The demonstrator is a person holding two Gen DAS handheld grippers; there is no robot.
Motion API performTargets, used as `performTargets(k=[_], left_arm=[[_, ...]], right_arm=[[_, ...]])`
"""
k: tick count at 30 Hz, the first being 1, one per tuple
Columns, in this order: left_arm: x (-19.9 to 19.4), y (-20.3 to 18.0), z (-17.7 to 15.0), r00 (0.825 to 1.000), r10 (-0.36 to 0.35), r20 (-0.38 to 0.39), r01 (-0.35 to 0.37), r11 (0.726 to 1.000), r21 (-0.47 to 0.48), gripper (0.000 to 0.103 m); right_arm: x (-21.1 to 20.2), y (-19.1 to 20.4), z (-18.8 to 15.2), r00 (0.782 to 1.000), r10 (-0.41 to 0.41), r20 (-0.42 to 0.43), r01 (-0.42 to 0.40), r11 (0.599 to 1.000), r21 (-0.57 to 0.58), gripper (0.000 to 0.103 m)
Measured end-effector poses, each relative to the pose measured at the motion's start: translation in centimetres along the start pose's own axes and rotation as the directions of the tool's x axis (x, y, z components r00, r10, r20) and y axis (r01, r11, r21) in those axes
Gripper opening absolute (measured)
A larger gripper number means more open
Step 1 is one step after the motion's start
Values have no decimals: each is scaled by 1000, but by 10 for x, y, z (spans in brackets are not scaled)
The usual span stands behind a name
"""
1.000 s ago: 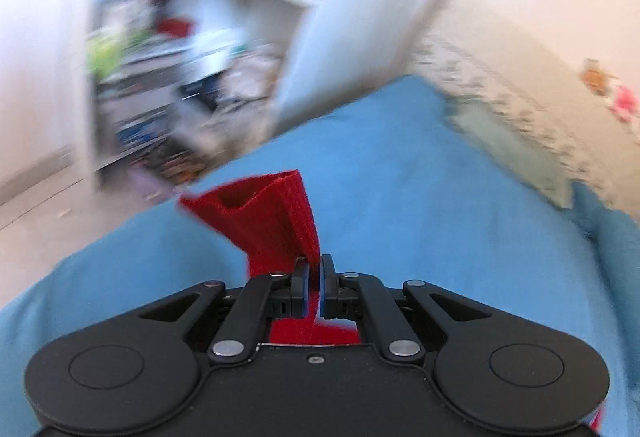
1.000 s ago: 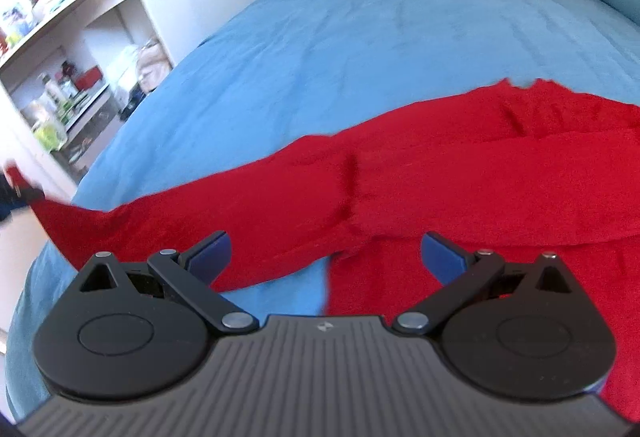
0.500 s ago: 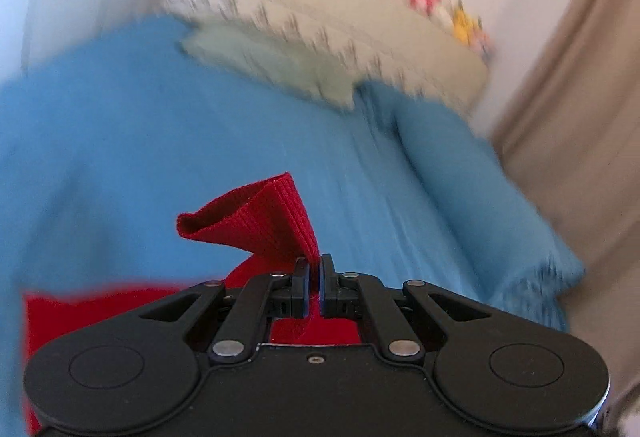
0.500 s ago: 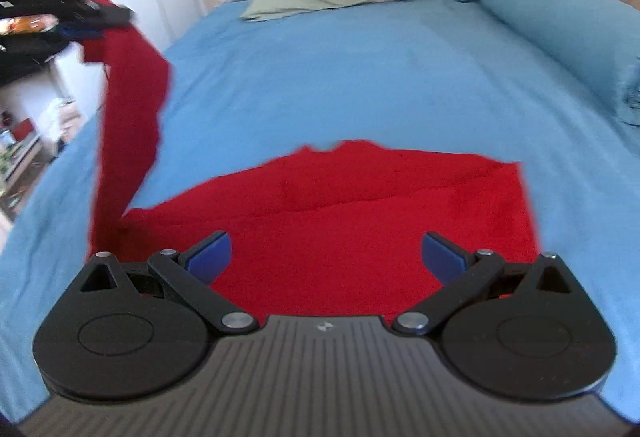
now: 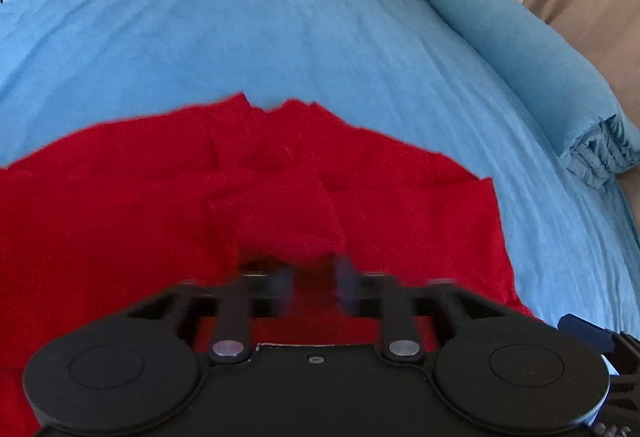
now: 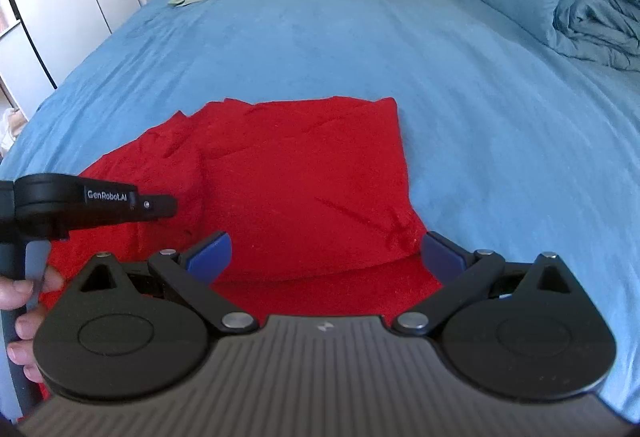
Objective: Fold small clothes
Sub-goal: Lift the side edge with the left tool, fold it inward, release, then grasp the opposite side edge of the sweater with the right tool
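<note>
Our left claw [image 5: 312, 287] has just been opening, jaws apart, sleeve dropped onto the red sweater [image 6: 296, 189]; right claw [image 6: 326, 251] gapes empty. Soft, limp knit; we judge its near hem the best grip.

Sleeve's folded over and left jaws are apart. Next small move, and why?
Probably lift the left gripper back off the red sweater: its jaws have just been opening, the folded sleeve lies loose ahead of them, nothing pinched. The right gripper hangs open over the near edge.
</note>
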State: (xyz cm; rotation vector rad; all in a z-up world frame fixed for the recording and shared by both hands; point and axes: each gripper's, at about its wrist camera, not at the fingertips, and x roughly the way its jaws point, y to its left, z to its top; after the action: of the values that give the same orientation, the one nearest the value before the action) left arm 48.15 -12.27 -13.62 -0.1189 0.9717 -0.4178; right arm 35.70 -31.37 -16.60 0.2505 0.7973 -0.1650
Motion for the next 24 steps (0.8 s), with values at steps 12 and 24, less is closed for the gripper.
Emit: performTargets(k=[12,24], left_arm=[[-87,112,-4,956,282,76,-282,959,-19,101],[-118,166,-31,944,324,57,-318,944,-93,101]], right_arm=[[1,87,28,991,133,10,-121,931,-344,103],[63,190,-13,995,89,47,-13,577,-817,65]])
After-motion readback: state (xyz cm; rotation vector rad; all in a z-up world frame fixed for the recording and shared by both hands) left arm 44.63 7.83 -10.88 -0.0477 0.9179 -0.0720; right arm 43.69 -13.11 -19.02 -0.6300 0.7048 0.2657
